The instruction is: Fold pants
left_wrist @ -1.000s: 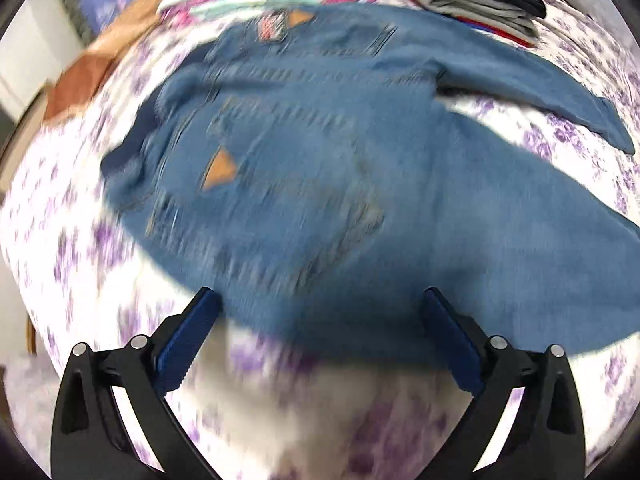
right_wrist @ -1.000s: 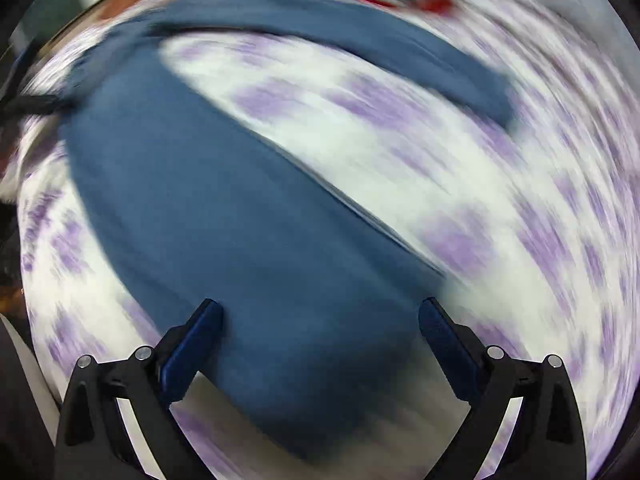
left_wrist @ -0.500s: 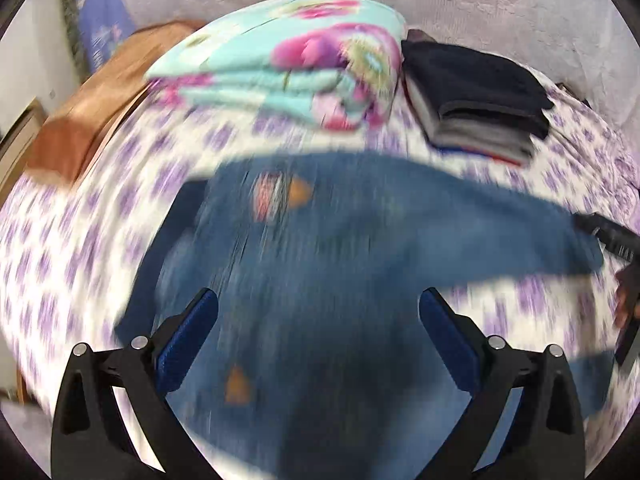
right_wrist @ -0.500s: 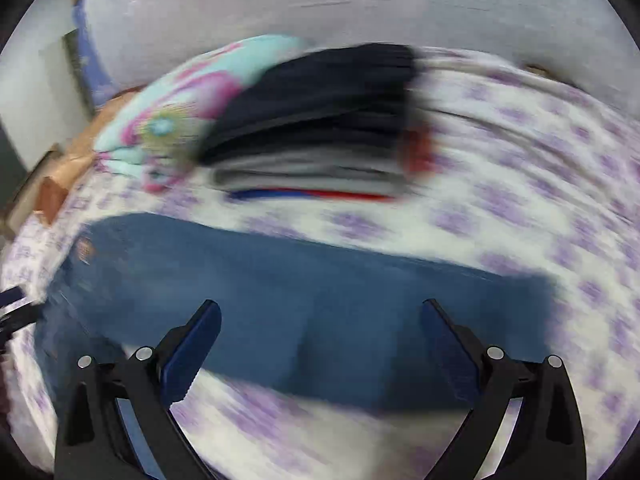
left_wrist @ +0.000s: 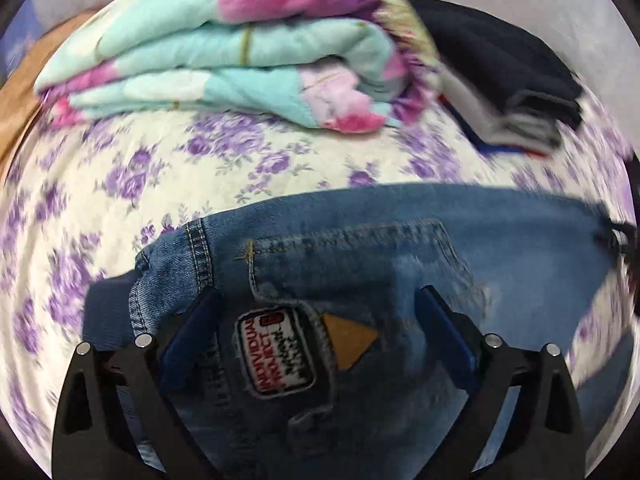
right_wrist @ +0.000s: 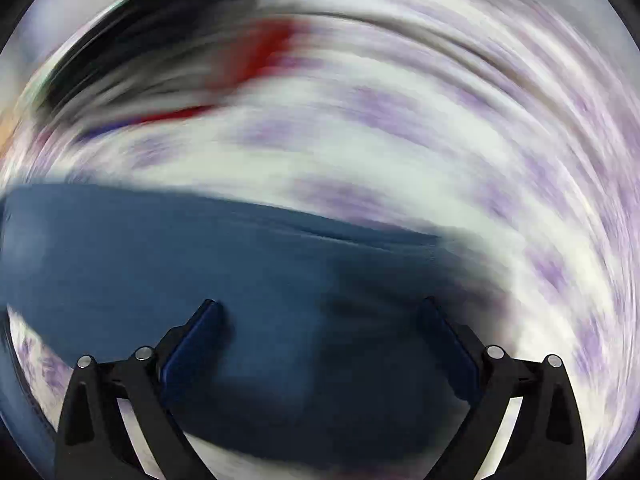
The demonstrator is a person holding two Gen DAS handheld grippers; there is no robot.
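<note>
Right now my left gripper (left_wrist: 316, 316) hangs low over the waistband end of the jeans (left_wrist: 400, 264), its blue fingers (left_wrist: 192, 328) spread wide with the brand patch (left_wrist: 276, 354) and the tan triangle label (left_wrist: 346, 340) lying between them; nothing is pinched. The jeans lie on the flowered bedsheet (left_wrist: 132, 168), their far edge parallel to the bed's far side, where a folded floral quilt (left_wrist: 232, 52) and a stack of dark folded clothes (left_wrist: 512, 92) sit well apart from the denim. The long axis runs from the waist under my left gripper out toward the bed's right side. My right gripper (right_wrist: 318, 320), also spread and empty, is over the leg part of the jeans; that view is badly smeared, so I cannot tell how close it is to the cloth. I judge the next grasp turns on this: waist to my left gripper, leg to my right, each closing on the near edge.
</note>
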